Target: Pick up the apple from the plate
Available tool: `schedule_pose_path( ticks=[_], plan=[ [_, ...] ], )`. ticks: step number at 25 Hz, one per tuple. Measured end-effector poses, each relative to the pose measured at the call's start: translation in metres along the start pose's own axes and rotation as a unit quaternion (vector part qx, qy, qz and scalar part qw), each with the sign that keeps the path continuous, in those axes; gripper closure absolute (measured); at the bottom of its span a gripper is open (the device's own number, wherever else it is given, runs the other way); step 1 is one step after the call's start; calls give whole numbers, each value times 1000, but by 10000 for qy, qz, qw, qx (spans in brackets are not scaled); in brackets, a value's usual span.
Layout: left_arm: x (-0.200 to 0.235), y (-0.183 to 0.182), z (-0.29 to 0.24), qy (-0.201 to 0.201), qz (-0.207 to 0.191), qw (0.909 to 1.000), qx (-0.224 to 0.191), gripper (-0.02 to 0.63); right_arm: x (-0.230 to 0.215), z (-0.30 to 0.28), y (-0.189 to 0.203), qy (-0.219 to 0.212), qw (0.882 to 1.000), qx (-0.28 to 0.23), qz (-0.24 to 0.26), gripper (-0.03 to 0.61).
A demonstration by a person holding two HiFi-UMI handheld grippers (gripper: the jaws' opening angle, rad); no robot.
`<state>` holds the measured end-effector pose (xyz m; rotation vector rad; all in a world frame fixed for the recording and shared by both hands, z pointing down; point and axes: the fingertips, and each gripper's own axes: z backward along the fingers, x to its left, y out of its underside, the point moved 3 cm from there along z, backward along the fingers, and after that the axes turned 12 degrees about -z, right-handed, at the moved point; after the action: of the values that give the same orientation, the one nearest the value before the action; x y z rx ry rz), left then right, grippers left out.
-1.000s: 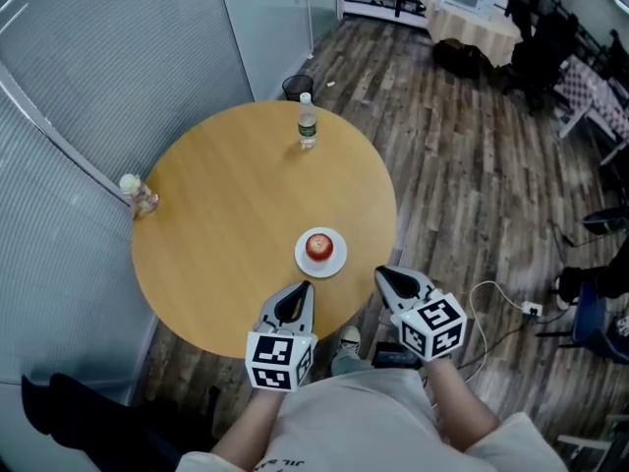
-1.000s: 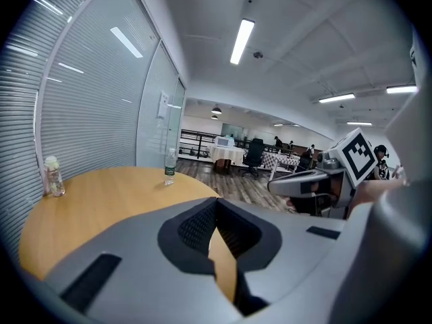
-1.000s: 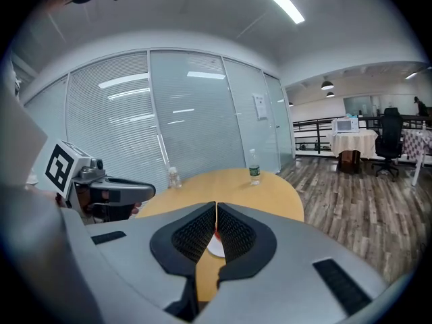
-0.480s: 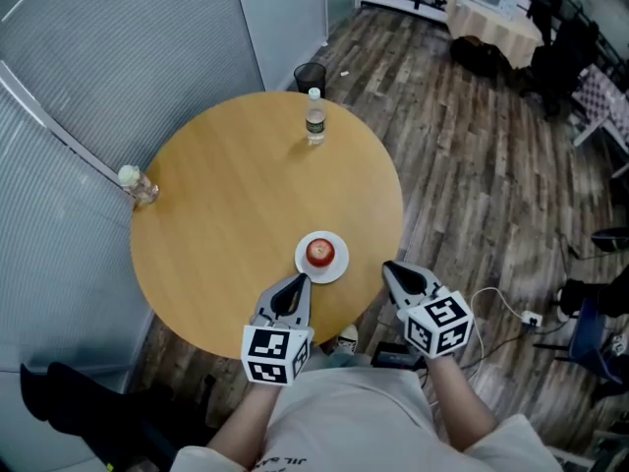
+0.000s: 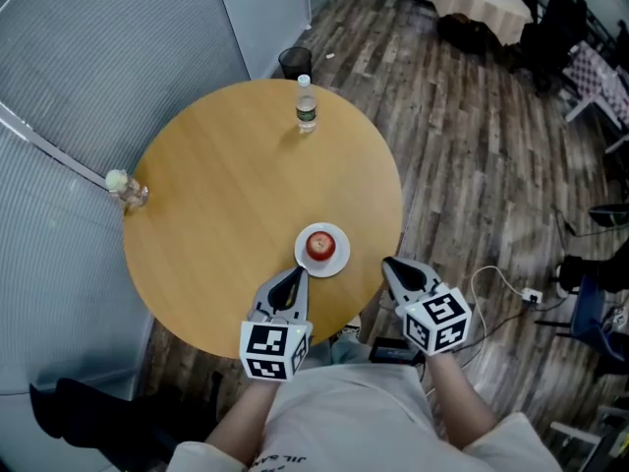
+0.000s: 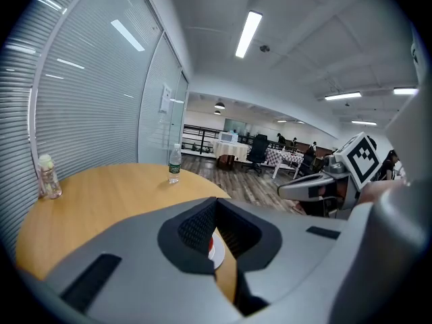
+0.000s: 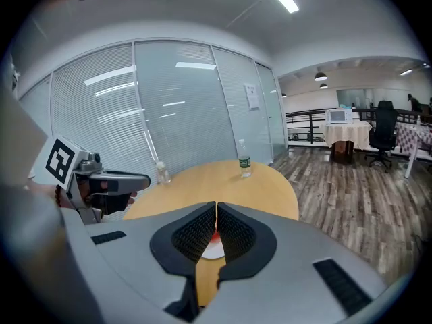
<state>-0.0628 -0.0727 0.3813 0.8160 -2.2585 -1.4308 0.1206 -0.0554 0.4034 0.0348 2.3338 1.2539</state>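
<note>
A round red apple (image 5: 318,245), with a pale spot at its top, is seen resting in the middle of a small white round plate (image 5: 337,262); nothing else is held by that plate. The plate is set on a round light-wooden table (image 5: 216,224), near the edge closest to the grippers. The apple is found just ahead of the left gripper (image 5: 293,280) and slightly to its right, and ahead and to the left of the right gripper (image 5: 392,267), which is held about at the table's edge. Both pairs of jaws are closed together, with nothing gripped or touched. Through the slit between each pair a sliver of red apple and white plate is glimpsed. Well ahead of both grippers, a clear plastic water bottle (image 5: 306,106) is stood upright near the far rim.
</note>
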Motion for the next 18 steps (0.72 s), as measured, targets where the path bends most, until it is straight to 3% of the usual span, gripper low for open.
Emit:
schedule_pose_path(
  ticks=[18],
  plan=[
    [4, 13, -24, 347, -206, 9987, 317, 612, -1, -27, 12, 20, 9997, 158, -188, 548]
  ],
)
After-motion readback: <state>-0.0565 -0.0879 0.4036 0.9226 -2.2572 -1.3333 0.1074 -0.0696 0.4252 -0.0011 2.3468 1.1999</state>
